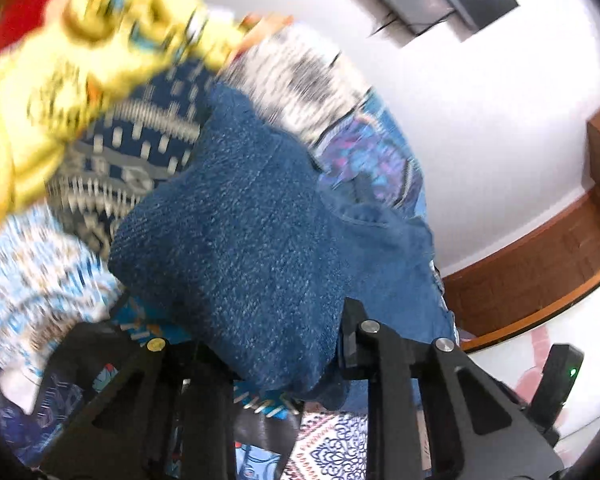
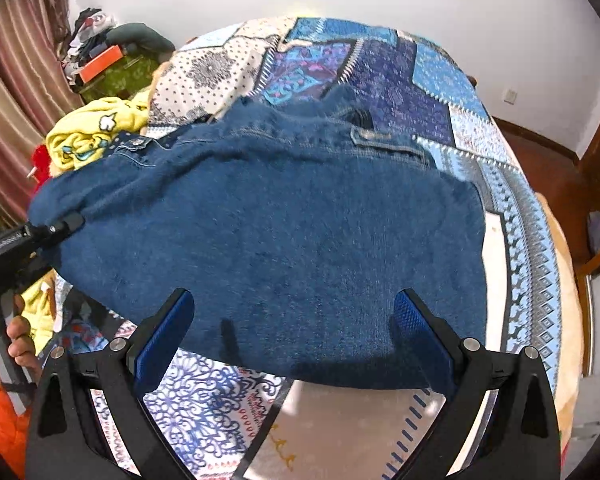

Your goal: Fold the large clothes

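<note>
Folding step: denim garment point(image 2: 268, 232) lies on the patchwork bedspread point(image 2: 440, 80), half folded.
Left gripper point(image 2: 66, 222): pinching the garment's left edge.
Right gripper point(image 2: 294, 340): 2 fingers spread wide, holding nothing, poised over the near hem.
Advice: grip both layers, keep edges aligned, lift evenly.
Nearby: yellow clothes point(image 2: 88, 136) beside.
</note>
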